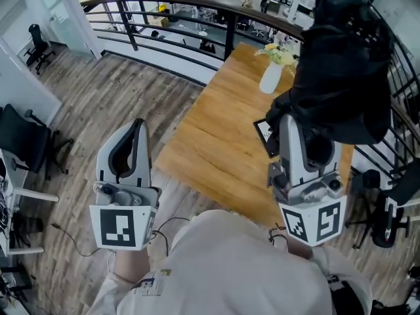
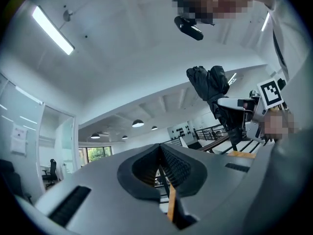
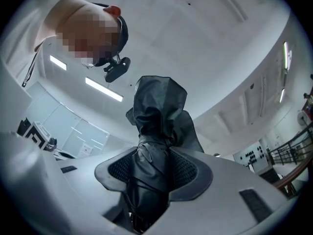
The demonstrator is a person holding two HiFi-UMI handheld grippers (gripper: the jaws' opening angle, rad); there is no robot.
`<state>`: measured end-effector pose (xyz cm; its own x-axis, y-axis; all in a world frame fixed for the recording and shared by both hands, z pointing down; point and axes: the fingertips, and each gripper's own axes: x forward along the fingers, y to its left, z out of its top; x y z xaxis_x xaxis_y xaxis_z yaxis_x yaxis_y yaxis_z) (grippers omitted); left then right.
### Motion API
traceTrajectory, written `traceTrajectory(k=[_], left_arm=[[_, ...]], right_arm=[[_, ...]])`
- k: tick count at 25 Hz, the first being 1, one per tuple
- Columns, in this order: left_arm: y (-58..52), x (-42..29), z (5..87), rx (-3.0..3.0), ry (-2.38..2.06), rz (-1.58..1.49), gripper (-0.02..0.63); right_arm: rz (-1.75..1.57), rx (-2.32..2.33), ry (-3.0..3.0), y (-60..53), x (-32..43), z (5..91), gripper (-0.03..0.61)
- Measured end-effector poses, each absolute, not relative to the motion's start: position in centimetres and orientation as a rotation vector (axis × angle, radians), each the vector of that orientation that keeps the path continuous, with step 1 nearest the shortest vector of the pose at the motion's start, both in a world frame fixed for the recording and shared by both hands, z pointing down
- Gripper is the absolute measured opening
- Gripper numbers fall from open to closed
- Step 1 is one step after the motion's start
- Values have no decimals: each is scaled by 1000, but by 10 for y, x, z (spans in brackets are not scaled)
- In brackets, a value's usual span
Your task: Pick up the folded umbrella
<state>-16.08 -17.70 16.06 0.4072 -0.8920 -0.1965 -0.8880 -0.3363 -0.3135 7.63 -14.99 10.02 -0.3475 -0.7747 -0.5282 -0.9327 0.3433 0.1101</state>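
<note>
The folded umbrella (image 1: 341,64) is a black bundle of loose fabric, lifted high above the wooden table (image 1: 216,143). My right gripper (image 1: 307,133) is shut on its lower part and points upward. In the right gripper view the umbrella (image 3: 156,131) fills the gap between the ribbed pads (image 3: 188,170) and rises toward the ceiling. My left gripper (image 1: 134,130) is raised at the left, over the floor, with its jaws shut on nothing. In the left gripper view its tips (image 2: 160,153) meet, and the umbrella (image 2: 210,84) shows at upper right.
A white vase with flowers (image 1: 271,76) and a dark flat item (image 1: 266,135) stand on the table. A curved black railing (image 1: 164,18) runs behind it. Office chairs (image 1: 26,140) stand at the left, another (image 1: 387,215) at the right.
</note>
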Motion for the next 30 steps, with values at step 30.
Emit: traceTrajectory(k=[30], left_arm=[[-183, -152, 233, -2434, 1556, -165, 17]], right_arm=[[381, -1691, 2330, -175, 93, 187, 221]])
